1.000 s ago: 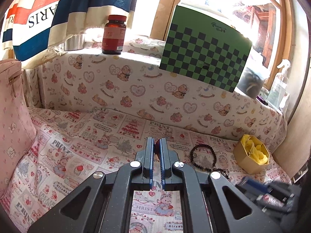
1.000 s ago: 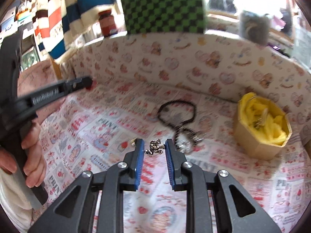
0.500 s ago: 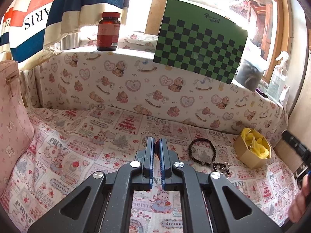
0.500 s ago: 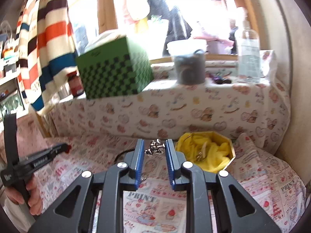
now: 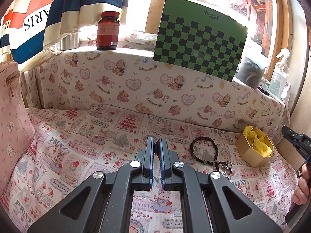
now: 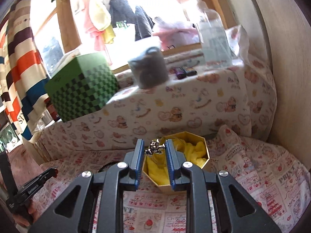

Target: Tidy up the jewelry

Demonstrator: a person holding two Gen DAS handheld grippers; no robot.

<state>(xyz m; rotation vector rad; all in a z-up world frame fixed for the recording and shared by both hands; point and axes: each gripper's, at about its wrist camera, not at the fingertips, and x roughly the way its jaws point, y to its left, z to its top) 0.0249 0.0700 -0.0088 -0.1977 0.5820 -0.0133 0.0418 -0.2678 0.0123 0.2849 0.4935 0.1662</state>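
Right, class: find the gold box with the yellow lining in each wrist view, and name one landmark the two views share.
Left wrist view: the gold box sits far right on the patterned cloth, right of the black bead bracelet.
Right wrist view: the gold box sits at lower centre, just beyond the right tool, which holds a silver charm.
Shared landmark: the green checkered box on the ledge.

Backdrop: sunlit wood-framed window (image 6: 124, 15); striped curtain (image 5: 58, 9) at left; bear-print fabric ledge (image 5: 136, 81); patchwork-print cloth surface (image 5: 77, 145); plain pale wall (image 6: 281, 48) at right.
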